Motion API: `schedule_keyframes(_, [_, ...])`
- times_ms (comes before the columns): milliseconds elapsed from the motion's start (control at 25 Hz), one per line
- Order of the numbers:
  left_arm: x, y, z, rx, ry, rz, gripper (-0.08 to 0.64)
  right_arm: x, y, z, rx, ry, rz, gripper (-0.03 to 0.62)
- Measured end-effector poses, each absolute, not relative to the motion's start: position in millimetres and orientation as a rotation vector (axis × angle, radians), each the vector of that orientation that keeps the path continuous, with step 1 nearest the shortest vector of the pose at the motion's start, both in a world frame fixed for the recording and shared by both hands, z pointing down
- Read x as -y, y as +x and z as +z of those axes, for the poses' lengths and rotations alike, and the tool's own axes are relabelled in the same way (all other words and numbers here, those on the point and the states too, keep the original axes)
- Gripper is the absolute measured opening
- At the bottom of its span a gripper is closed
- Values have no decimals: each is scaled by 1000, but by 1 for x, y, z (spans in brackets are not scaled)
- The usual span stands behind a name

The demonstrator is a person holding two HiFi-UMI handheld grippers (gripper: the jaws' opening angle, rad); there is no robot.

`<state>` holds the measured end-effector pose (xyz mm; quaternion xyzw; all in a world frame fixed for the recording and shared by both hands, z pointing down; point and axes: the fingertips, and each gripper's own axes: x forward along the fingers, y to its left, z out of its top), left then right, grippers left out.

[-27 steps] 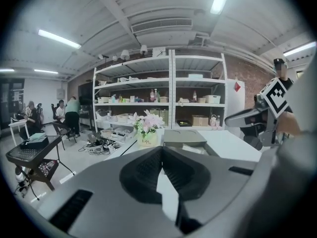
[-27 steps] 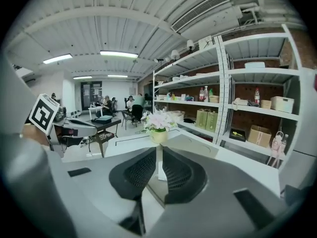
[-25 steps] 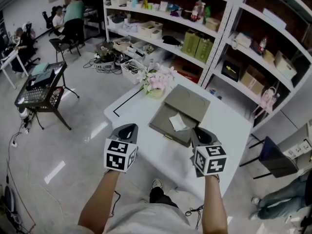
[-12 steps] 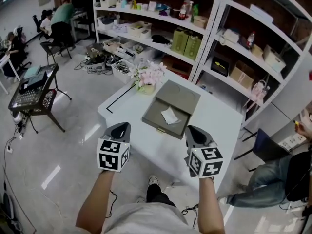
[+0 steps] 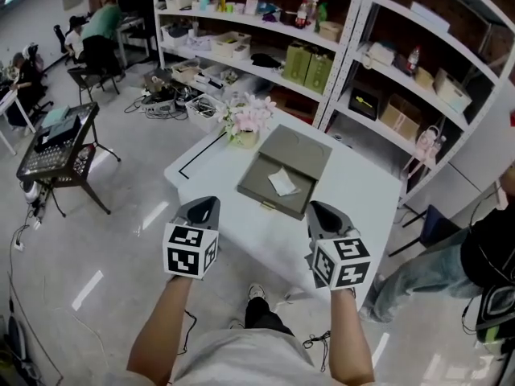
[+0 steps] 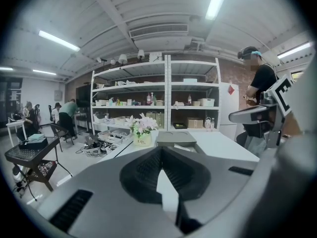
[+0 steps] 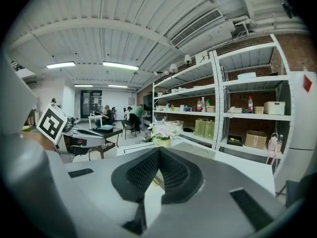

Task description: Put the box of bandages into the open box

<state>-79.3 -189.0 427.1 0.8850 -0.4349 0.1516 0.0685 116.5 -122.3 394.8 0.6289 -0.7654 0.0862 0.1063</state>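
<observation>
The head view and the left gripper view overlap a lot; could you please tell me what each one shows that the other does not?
Only the head view shows the white item lying inside the open box, and the person's forearms. Only the left gripper view shows the ceiling vent and the left gripper with its jaws shut, seen face on. Both show the table, flowers and shelves.

The white item (image 5: pixel 283 182) in the open box (image 5: pixel 268 200) is too small to identify; the right edge crops a bystander (image 5: pixel 483 256).
</observation>
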Motion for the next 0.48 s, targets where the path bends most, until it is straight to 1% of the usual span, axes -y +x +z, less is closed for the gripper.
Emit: schedule_keyframes(480, [182,-73,424,1322,2667,469,2,117,122,394,2273,1852,259,5])
